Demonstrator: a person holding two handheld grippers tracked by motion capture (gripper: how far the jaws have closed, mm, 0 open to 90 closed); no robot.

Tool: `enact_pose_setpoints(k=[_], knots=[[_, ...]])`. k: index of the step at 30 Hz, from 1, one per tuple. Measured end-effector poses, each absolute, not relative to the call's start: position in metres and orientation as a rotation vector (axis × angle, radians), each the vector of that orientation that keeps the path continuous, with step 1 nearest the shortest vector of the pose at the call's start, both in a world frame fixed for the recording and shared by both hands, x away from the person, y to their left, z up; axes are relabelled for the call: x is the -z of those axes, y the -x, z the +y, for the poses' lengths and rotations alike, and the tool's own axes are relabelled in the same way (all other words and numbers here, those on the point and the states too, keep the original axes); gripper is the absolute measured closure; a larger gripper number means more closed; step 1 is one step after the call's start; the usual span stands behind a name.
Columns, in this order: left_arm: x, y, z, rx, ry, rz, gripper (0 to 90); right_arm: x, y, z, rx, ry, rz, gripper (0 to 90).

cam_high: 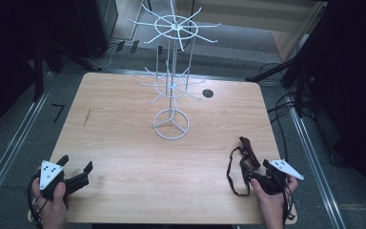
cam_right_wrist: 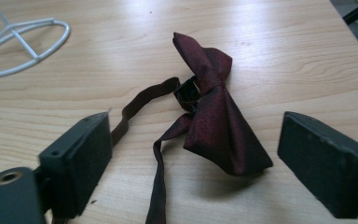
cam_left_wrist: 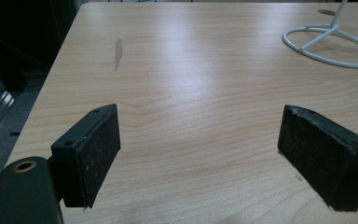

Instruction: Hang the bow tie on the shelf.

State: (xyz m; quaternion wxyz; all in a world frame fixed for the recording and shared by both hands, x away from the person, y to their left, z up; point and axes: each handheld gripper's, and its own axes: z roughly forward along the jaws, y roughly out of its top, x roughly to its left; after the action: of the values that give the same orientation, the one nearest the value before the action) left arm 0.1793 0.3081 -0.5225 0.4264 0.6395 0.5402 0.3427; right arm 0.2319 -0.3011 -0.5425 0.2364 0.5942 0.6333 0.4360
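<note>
Darkness swallows the room on both sides of the pale wooden desk in the high view, so what stands there is hard to make out. A white wire rack stands toward the far middle of the desk, its top ring of arms reaching past the desk's far edge. The left hand-held gripper rests at the near left corner, jaws apart, a hand wrapped round it. The right hand-held gripper sits at the near right, and from up here its jaws are lost against the dark bow tie just ahead of it; the strap loops off to the left. In the left gripper view the two black pads stand wide apart over bare wood, with the rack's round base cut off at the upper right edge. In the right gripper view the jaws are likewise spread, and the bow tie lies flat on the desk between and just beyond them, touching neither. It is deep maroon with a slight sheen, pinched at a knot, and its thin strap curls away left, another length running out of the bottom of the frame.
</note>
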Motion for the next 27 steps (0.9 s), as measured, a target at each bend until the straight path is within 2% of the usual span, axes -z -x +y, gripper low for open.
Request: enact_pose_setpoints(k=[6,12,15,16,19,20,21,22,25,27], knots=[[0.523,-0.179,0.308,-0.855,-1.597,1.351,13.7,0.546,-0.239,-0.298,-1.111,-1.657,1.755,6.3],[0.522,-0.179,0.308,-0.856,-1.599,1.354,13.8,0.551,-0.247,-0.293,-1.039,-1.679,1.825,16.7],[0.523,-0.179,0.308,-0.856,-1.599,1.351,13.8,0.551,-0.249,-0.288,-0.968,-1.664,1.843,37.2],[0.523,-0.179,0.308,-0.856,-1.599,1.351,13.8,0.551,-0.249,-0.288,-0.968,-1.664,1.843,37.2],[0.523,-0.179,0.308,-0.856,-1.599,1.351,13.8,0.551,-0.246,-0.284,-0.919,-1.629,1.830,61.0],[0.523,-0.179,0.308,-0.856,-1.598,1.351,13.8,0.551,-0.245,-0.283,-0.916,-1.633,1.824,66.1],[0.523,-0.179,0.308,-0.856,-1.599,1.350,13.8,0.551,-0.245,-0.283,-0.915,-1.635,1.817,70.1],[0.523,-0.179,0.308,-0.856,-1.599,1.350,13.8,0.551,-0.245,-0.283,-0.915,-1.635,1.817,70.1],[0.523,-0.179,0.308,-0.855,-1.598,1.350,13.8,0.551,-0.244,-0.286,-0.941,-1.659,1.807,83.6],[0.523,-0.179,0.308,-0.854,-1.597,1.351,13.8,0.551,-0.243,-0.286,-0.943,-1.652,1.810,85.4]])
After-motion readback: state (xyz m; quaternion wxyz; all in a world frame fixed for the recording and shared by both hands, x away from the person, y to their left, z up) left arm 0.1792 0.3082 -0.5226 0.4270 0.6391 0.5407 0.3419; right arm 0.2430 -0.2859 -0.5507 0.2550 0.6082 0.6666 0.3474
